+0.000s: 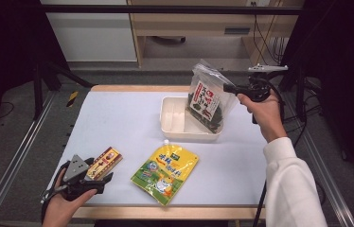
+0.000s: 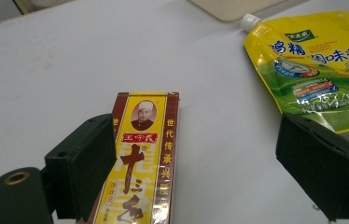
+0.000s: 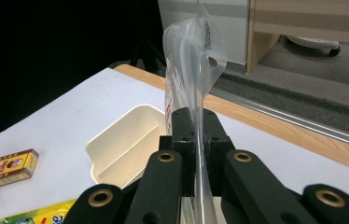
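Nearest the camera, the left tongs (image 1: 100, 178) are resting at about seven o'clock on the desk (image 1: 118, 118), spread wide around the near end of a brown-and-yellow spice box (image 2: 140, 158), with one pad touching its side and the other standing well clear. Over at two o'clock, the right tongs (image 1: 225, 88) are pinching the clear top edge of a bag of dark dried seaweed (image 1: 207, 101), pressed together on the film, and the bag is hanging with its lower end inside the cream bin (image 1: 172, 124), tilted against the bin's right end. To do this step well, the person is probably best off lowering the bag until its bottom is sitting on the bin floor before letting go, keeping it clear of the rim so it is not tipping out over the far side. Between the two hands, at six o'clock, a yellow spouted seasoning pouch (image 1: 165, 172) is lying flat, just beside the box and well apart from the bin.
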Motion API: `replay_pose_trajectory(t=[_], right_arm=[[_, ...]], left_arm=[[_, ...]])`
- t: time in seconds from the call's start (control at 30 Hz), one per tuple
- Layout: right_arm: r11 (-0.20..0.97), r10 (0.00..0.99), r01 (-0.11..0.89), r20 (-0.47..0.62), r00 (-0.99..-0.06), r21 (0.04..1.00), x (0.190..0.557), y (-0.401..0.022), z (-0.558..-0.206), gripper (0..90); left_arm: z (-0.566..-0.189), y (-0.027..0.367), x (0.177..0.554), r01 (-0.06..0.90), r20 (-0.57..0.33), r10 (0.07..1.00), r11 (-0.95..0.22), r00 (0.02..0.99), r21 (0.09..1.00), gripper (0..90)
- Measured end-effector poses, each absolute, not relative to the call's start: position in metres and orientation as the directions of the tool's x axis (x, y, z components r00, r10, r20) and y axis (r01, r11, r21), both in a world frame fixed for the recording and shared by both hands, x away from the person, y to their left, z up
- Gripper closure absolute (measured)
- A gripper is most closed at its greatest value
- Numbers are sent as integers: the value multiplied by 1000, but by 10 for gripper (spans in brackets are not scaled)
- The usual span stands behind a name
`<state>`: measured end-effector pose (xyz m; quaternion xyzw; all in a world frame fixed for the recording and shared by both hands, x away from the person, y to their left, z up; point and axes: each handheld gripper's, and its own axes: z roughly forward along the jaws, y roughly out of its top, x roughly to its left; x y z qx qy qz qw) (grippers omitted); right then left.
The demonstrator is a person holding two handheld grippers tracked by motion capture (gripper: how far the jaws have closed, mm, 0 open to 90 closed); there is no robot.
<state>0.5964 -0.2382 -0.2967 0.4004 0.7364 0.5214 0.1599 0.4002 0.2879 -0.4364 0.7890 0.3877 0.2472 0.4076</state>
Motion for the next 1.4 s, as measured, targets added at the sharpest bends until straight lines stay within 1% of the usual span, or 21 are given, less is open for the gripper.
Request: replay_pose_trajectory(t=[0.07, 0.1, 0.2, 0.3, 0.43, 0.6, 0.7, 0.9, 1.1, 1.27, 1.3, 1.4], right_arm=[[139, 759, 419, 176, -627, 897, 596, -238, -296, 844], [142, 757, 415, 172, -631, 899, 595, -238, -296, 797], [115, 749, 379, 170, -640, 918, 590, -237, -293, 614], [109, 764, 350, 147, -628, 930, 581, -237, -288, 448], [127, 778, 319, 105, -619, 939, 565, -237, -284, 362], [124, 778, 286, 85, -623, 950, 543, -239, -280, 289], [115, 782, 274, 83, -617, 955, 530, -243, -282, 260], [121, 793, 288, 82, -603, 950, 513, -248, -295, 207], [139, 797, 311, 80, -598, 940, 501, -247, -314, 164], [143, 799, 324, 84, -595, 935, 492, -246, -327, 166], [138, 802, 342, 98, -590, 929, 487, -246, -332, 207], [146, 802, 347, 95, -590, 926, 478, -241, -338, 238]], left_arm=[[-436, 288, 400, 410, 75, 813, -368, 577, 834, 119], [-436, 288, 400, 410, 76, 812, -370, 579, 834, 119], [-437, 288, 400, 410, 75, 813, -369, 578, 834, 119], [-437, 288, 400, 411, 76, 813, -370, 577, 833, 118], [-437, 287, 400, 409, 80, 811, -374, 579, 832, 118], [-437, 286, 400, 408, 84, 811, -377, 579, 831, 118], [-437, 286, 400, 408, 85, 811, -378, 579, 831, 118], [-437, 285, 400, 405, 90, 808, -384, 582, 829, 118], [-437, 286, 400, 403, 92, 811, -382, 578, 831, 118], [-436, 286, 399, 401, 94, 812, -380, 575, 834, 119], [-436, 285, 399, 398, 95, 813, -379, 574, 836, 121], [-435, 283, 399, 390, 101, 812, -380, 575, 839, 121]])
